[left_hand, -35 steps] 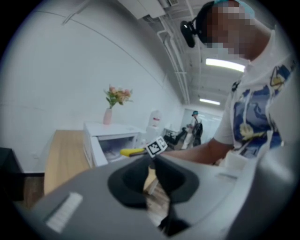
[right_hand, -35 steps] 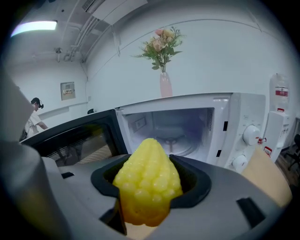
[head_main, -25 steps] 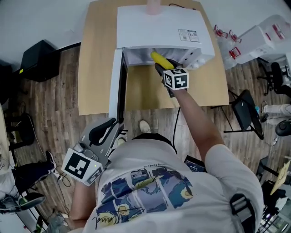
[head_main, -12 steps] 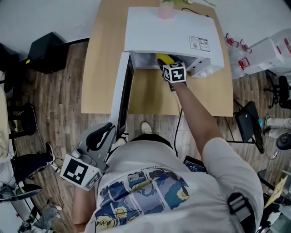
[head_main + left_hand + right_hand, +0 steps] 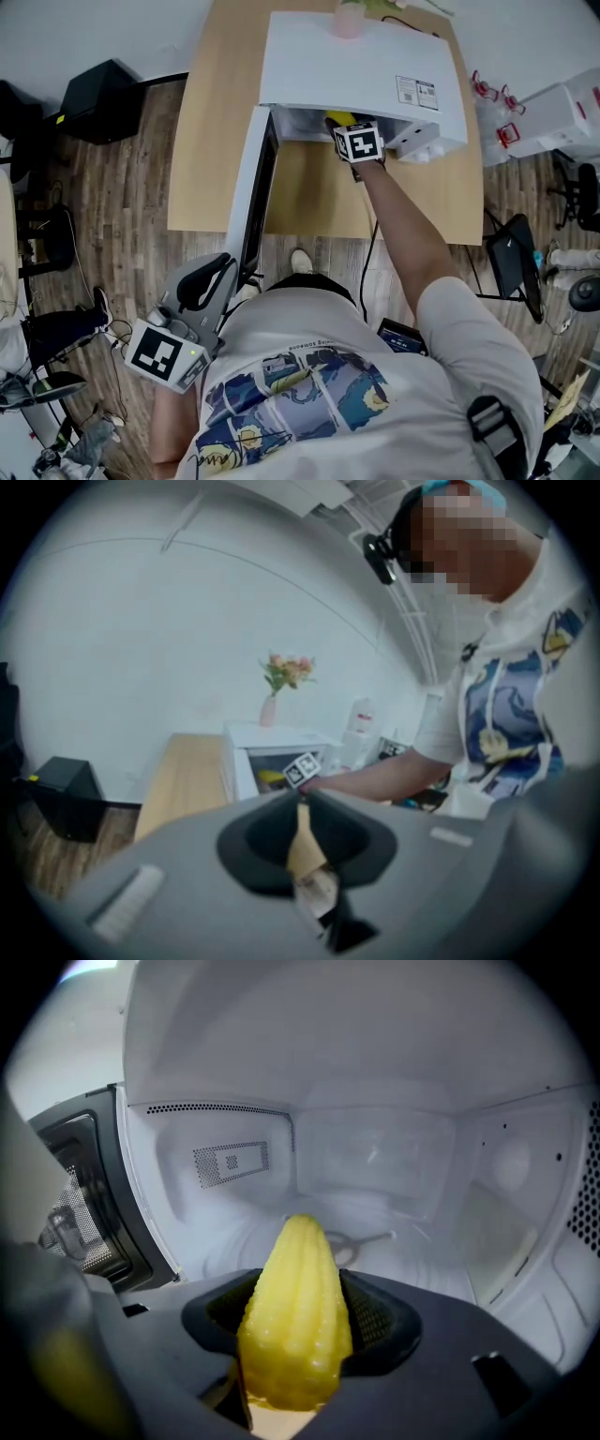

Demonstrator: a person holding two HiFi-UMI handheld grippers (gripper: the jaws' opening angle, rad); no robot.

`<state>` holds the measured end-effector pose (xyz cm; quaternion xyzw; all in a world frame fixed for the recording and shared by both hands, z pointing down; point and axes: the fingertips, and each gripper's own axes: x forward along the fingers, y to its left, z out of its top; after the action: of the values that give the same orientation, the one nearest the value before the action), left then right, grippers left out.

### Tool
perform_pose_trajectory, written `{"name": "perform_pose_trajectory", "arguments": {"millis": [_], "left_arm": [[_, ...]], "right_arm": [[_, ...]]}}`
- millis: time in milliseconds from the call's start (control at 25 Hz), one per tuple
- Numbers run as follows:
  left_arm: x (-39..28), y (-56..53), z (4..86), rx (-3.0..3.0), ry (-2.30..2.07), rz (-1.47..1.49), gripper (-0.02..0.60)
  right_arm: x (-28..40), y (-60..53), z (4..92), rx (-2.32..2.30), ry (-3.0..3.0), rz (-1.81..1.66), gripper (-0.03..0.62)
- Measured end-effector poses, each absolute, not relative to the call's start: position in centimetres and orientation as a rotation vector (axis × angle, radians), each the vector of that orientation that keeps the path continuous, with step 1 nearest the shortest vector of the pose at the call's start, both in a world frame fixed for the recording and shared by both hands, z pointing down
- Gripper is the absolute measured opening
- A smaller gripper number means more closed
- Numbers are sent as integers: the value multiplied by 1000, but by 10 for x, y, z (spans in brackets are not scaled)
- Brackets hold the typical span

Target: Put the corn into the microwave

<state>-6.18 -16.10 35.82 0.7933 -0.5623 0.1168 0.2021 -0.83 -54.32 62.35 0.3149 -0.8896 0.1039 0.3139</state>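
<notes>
The yellow corn (image 5: 295, 1321) stands clamped between the jaws of my right gripper (image 5: 298, 1335), its tip pointing into the white microwave (image 5: 361, 66). From the head view, the right gripper (image 5: 349, 131) sits at the oven's open mouth with the corn (image 5: 337, 119) partly under the top edge. The glass turntable (image 5: 375, 1232) lies just ahead of the corn. My left gripper (image 5: 202, 286) hangs low beside the person's body, far from the oven; its jaws are shut on nothing (image 5: 305, 832).
The microwave door (image 5: 251, 192) swings open to the left, over the wooden table (image 5: 211, 141). A pink vase (image 5: 349, 19) stands on top of the oven. A black box (image 5: 94, 103) sits on the floor at left; white crates (image 5: 553, 94) at right.
My right gripper has pushed the corn forward from in front of the opening into the microwave's mouth. The left gripper has stayed low by the body.
</notes>
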Motion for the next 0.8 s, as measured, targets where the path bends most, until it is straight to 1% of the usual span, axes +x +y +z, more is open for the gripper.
{"name": "perform_pose_trajectory", "arguments": {"millis": [400,800], "left_arm": [[-61,-165,362,2206,-1556,338,43],[-62,-166,363,2219,-1540,335,43]], "right_arm": [[-18,-544,624,787,-2342,316,256],[-12,-544,621,816,-2348,336,258]]}}
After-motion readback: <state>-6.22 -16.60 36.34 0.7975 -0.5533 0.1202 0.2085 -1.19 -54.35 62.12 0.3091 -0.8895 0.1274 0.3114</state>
